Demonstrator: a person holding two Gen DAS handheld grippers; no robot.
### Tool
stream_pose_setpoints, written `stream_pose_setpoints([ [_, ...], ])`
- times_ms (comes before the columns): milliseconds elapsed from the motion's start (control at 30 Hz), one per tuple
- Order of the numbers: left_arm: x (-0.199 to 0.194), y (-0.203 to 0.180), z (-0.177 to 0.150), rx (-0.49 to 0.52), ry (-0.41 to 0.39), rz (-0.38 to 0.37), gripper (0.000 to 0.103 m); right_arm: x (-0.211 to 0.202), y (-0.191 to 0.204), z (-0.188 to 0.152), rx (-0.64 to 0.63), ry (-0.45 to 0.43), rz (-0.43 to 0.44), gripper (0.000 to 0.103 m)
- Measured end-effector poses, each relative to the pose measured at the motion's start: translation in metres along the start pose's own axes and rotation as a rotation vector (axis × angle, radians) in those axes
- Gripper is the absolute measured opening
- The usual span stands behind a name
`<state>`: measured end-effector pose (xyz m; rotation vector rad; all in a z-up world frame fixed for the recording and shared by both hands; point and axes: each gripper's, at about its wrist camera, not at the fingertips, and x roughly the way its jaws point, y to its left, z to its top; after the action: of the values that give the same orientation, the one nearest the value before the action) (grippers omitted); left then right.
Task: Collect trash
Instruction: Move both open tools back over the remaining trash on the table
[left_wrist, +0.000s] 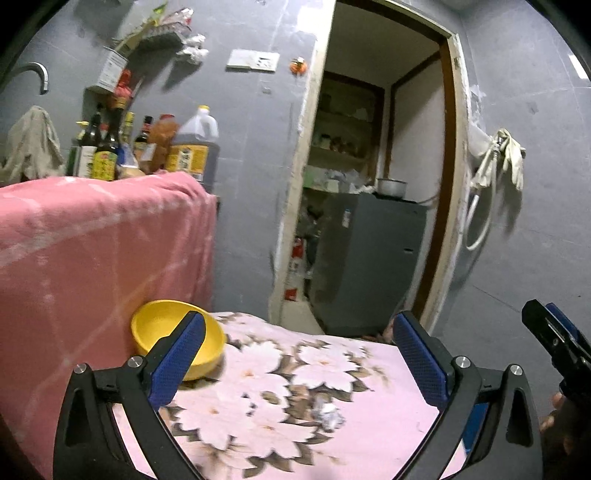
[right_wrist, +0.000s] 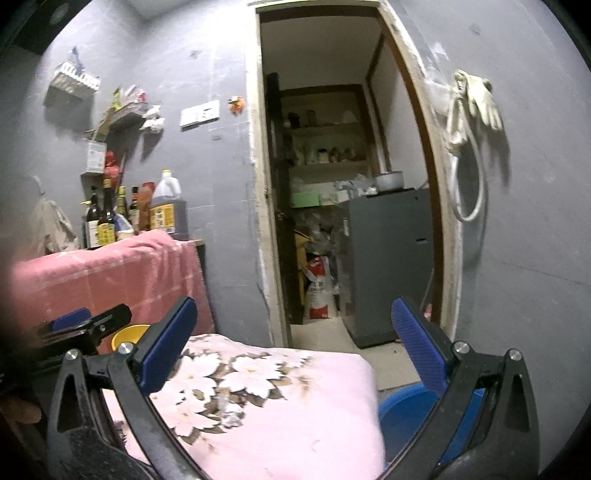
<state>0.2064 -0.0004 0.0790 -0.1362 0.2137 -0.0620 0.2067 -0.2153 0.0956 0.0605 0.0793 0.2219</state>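
Note:
A small crumpled silvery-white scrap (left_wrist: 330, 414) lies on the pink flowered cloth (left_wrist: 280, 376), low between the fingers of my left gripper (left_wrist: 299, 343). That gripper is wide open with nothing in it. A yellow bowl (left_wrist: 177, 343) stands on the cloth at the left, partly behind the left finger. In the right wrist view my right gripper (right_wrist: 295, 328) is also wide open and empty above the same cloth (right_wrist: 295, 398); the scrap (right_wrist: 232, 415) shows faintly there. The right gripper's tip (left_wrist: 554, 332) appears at the left view's right edge.
A pink blanket (left_wrist: 92, 258) covers a raised counter at the left, with oil and sauce bottles (left_wrist: 147, 147) behind it. A doorway leads to a storeroom with a grey cabinet (right_wrist: 388, 266). A blue basin (right_wrist: 410, 413) sits on the floor right of the cloth. Gloves (right_wrist: 476, 103) hang on the wall.

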Motion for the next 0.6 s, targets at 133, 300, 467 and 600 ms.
stream_pose_setpoints([
  [133,-0.007,0.021,-0.005,-0.013,-0.027,0.026,0.099,0.007,0.018,-0.007,-0.031,0.013,0.038,0.103],
  [300,-0.012,0.035,-0.01,-0.006,-0.044,0.064,0.099,0.018,0.036,-0.02,-0.059,0.045,0.074,0.103],
  [467,-0.007,0.044,-0.018,0.001,-0.029,0.091,0.1,0.034,0.044,-0.038,-0.078,0.093,0.1,0.103],
  [600,-0.001,0.049,-0.025,0.006,-0.02,0.113,0.1,0.048,0.046,-0.052,-0.085,0.134,0.111,0.103],
])
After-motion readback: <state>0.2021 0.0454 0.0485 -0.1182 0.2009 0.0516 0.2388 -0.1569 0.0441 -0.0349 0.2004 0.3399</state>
